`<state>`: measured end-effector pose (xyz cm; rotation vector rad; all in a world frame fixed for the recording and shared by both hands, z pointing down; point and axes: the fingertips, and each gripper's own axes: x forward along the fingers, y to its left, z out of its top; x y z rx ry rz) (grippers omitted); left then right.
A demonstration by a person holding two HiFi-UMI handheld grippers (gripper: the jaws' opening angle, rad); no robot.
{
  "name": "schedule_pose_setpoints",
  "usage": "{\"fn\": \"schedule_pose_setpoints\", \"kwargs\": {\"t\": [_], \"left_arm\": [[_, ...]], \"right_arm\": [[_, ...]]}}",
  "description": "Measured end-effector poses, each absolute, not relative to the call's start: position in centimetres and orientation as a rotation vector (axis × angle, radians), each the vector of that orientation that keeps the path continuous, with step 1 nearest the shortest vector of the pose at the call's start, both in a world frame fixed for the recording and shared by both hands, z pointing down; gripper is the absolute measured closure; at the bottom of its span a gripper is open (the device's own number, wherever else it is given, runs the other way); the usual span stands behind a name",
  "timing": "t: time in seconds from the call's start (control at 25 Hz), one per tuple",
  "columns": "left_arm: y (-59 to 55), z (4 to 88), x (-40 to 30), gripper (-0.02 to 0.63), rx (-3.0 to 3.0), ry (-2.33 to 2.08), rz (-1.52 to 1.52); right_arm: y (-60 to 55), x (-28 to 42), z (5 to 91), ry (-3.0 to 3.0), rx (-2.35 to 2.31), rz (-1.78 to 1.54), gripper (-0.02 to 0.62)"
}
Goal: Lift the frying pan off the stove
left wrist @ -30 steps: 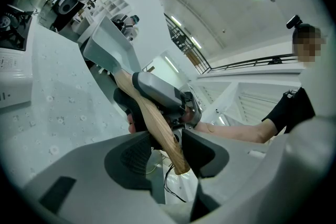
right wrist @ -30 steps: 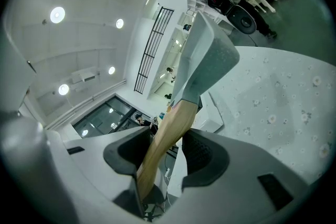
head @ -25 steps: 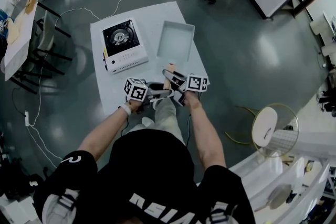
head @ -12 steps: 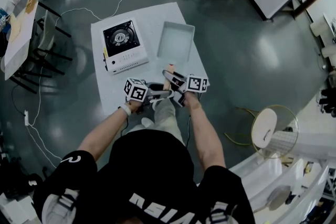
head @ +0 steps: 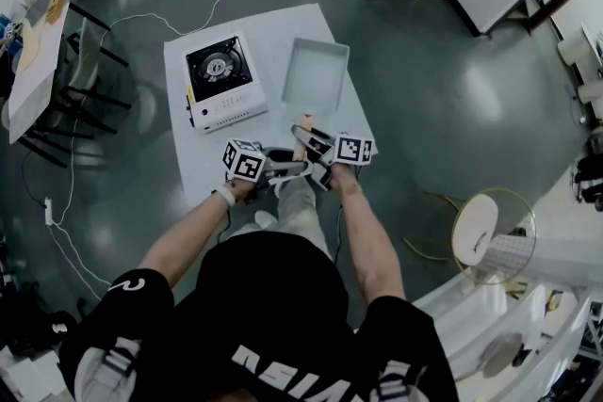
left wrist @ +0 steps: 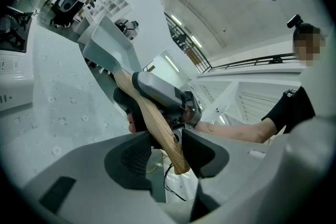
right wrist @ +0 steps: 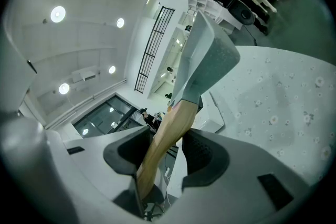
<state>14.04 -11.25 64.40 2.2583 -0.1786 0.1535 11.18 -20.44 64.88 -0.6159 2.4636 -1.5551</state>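
Note:
The frying pan (head: pixel 316 71) is square and grey with a wooden handle (head: pixel 304 121). It lies to the right of the stove (head: pixel 221 80), over the white table (head: pixel 203 169). My left gripper (head: pixel 292 167) is shut on the end of the handle (left wrist: pixel 157 123). My right gripper (head: pixel 308 139) is shut on the same handle (right wrist: pixel 167 131) a little nearer the pan. In the left gripper view the pan (left wrist: pixel 105 47) tilts up beyond the right gripper's grey body (left wrist: pixel 160 93). In the right gripper view the pan (right wrist: pixel 207 57) rises over the table. Whether the pan touches the table I cannot tell.
The stove's black burner (head: pixel 218 68) is bare. The stove's white front (left wrist: pixel 10 78) shows at the left edge of the left gripper view. Chairs, cables and other tables stand on the floor around the table. The person's legs are against the near table edge.

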Motion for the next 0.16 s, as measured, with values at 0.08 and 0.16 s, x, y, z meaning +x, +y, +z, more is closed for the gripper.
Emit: {"fn": "schedule_pose_setpoints", "kwargs": {"t": [0.08, 0.16], "left_arm": [[-11.25, 64.38, 14.03, 0.431, 2.257, -0.178, 0.153], [-11.29, 64.35, 13.98, 0.431, 2.257, -0.18, 0.151]], "right_arm": [[-20.49, 10.93, 64.43, 2.474, -0.584, -1.53, 0.41], [-20.53, 10.79, 64.19, 2.482, -0.57, -1.516, 0.41]]}}
